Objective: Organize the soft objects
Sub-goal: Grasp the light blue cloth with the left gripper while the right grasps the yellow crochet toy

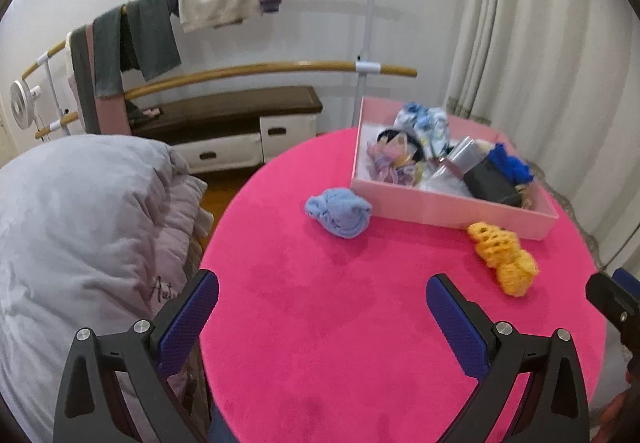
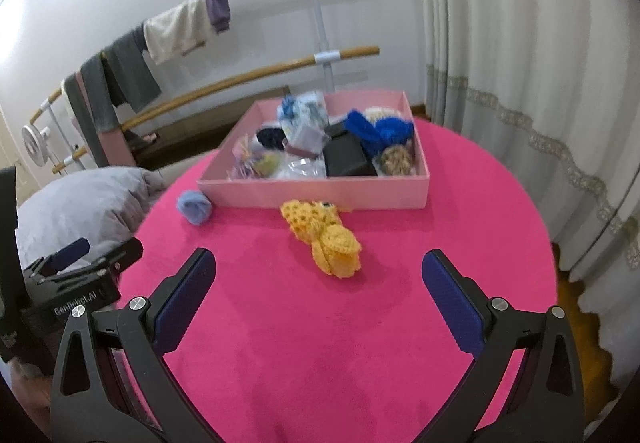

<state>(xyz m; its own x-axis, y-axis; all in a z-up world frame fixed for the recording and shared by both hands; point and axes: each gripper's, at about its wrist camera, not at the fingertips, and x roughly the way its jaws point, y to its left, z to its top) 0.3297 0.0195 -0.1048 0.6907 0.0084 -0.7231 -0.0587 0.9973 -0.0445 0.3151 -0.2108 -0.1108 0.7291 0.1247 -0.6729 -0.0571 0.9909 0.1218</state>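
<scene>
Left wrist view: left gripper (image 1: 322, 303) gapes wide, empty, above the pink table (image 1: 320, 323); right gripper (image 2: 319, 275) likewise spread, touching nothing

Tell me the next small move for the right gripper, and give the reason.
Probably ease the right gripper forward and down over the yellow crocheted piece. It lies loose on the pink tablecloth, just outside the pink box, almost straight ahead between the open jaws. The blue cloth ball sits further left, nearer the left gripper, which is also open and empty.
</scene>
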